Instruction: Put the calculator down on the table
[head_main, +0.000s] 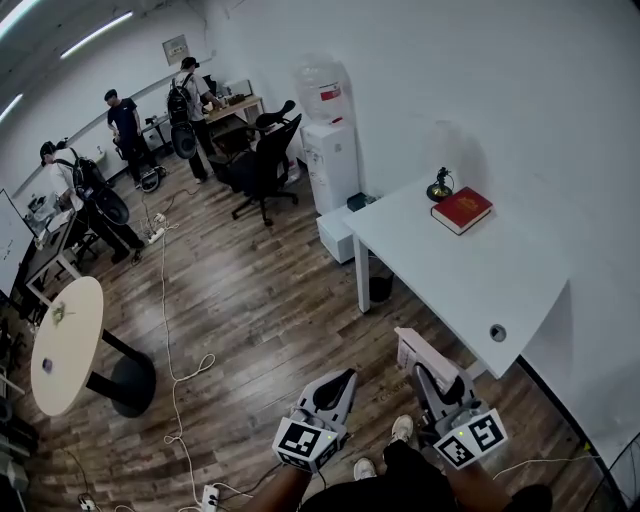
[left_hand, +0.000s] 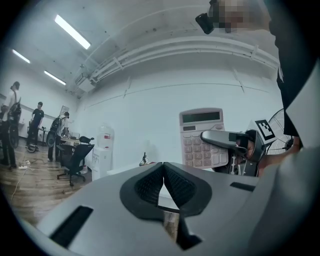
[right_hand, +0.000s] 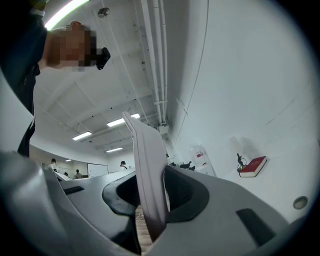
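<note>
Calculator (head_main: 415, 350) in right claw (head_main: 438, 385), white table (head_main: 470, 290) with red book (head_main: 461, 210) ahead

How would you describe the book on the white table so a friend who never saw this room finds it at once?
Find the white table against the wall, near the water dispenser. Near its far end lies the red book. It is flat, rectangular and the only red thing there; its close neighbour is a small dark upright ornament.
</note>
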